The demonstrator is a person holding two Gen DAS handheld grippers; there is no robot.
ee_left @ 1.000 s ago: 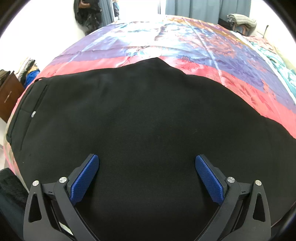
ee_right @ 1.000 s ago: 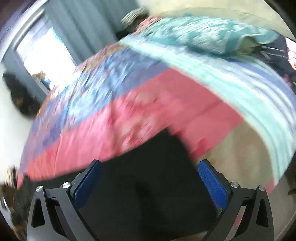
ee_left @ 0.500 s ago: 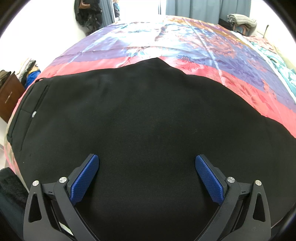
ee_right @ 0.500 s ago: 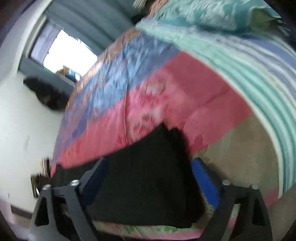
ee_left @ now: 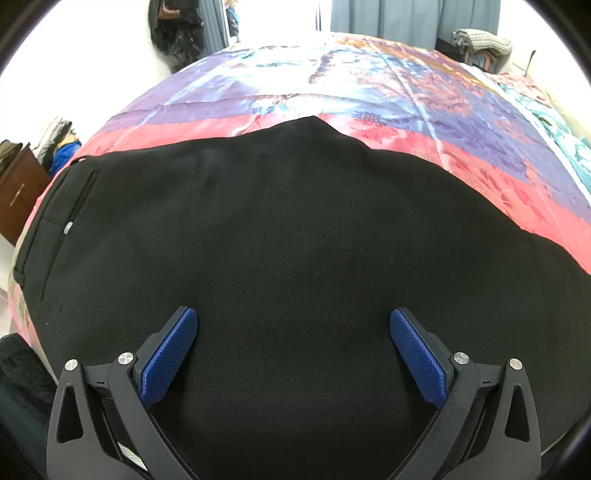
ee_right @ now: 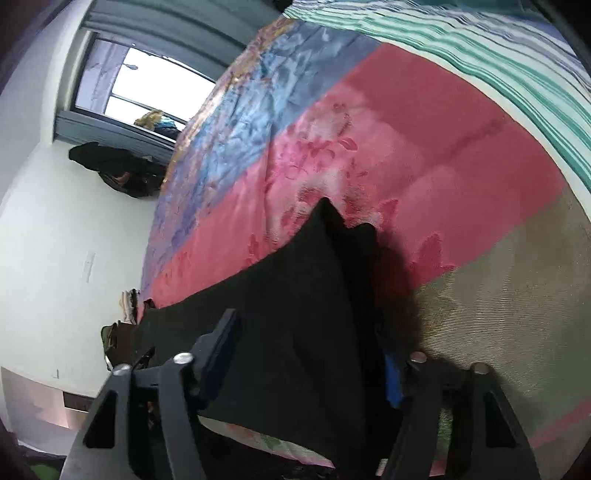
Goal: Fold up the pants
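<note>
**On the bed: black pants spread flat, hem end between the right gripper's fingers**

On the bed, the black pants (ee_left: 295, 240) lie spread across a satin bedspread (ee_left: 369, 92) banded in pink, purple and blue. No brand, label or legible writing shows in either view.

Left wrist view: the left gripper (ee_left: 293, 354) hovers over the middle of the pants with its blue-padded fingers (ee_left: 168, 358) spread wide, nothing between them. The waistband end lies at the left edge, with a slit pocket and a small pale button (ee_left: 67, 229). The fabric is flat and smooth. A wooden cabinet (ee_left: 18, 192) stands beyond the bed's left edge; grey curtains (ee_left: 388, 18) hang at the far wall.

Right wrist view, tilted and partly blurred: only here is the hem end seen, its two leg ends lying one upon the other on the pink band. The right gripper (ee_right: 310, 354) has black cloth filling the gap between its fingers, which stand partly apart; a firm grip cannot be confirmed. A window (ee_right: 140, 85) shows only in this view
</note>
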